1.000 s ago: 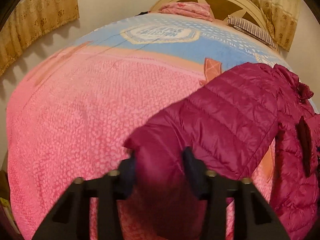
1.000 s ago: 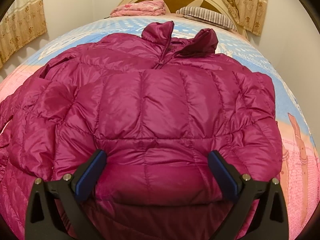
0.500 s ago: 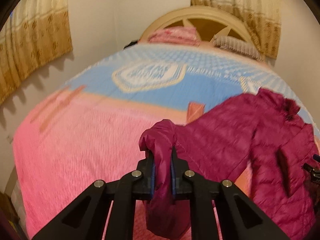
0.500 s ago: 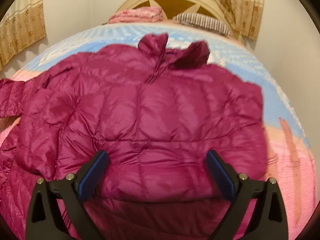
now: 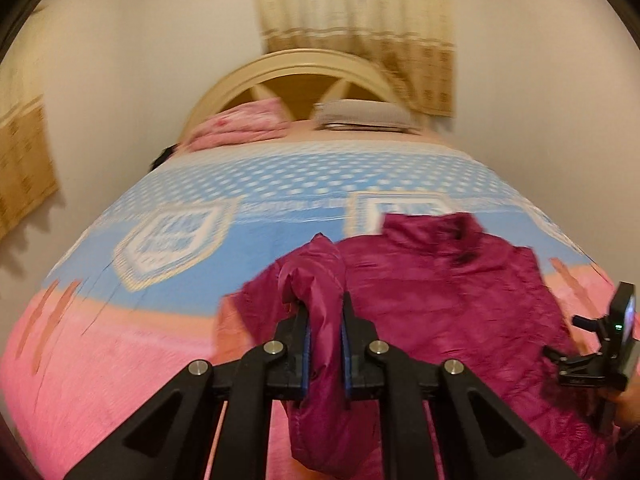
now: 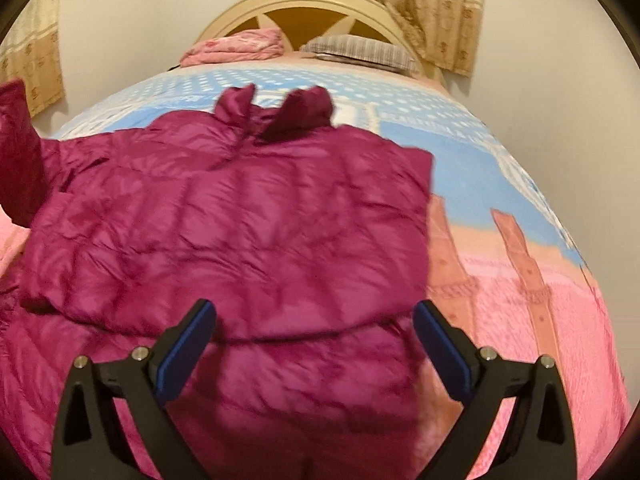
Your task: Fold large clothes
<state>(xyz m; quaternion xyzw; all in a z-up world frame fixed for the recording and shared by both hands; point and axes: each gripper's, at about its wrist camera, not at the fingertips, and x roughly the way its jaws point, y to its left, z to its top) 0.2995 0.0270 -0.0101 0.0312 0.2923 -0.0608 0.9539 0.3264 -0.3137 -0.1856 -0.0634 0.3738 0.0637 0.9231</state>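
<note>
Left gripper, in your hand, pinches the jacket's sleeve above the bed. Your right gripper stands spread over the jacket, its hem between the fingers.

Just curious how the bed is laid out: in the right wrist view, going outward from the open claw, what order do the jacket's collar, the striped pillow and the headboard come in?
1. Collar, straight ahead, at the jacket's far end.
2. Striped pillow, ahead, slightly right, at the bed's head.
3. Headboard, behind the pillow, against the wall.

Both wrist views – close above quilted magenta jacket, facing arched cream headboard – shared.
</note>
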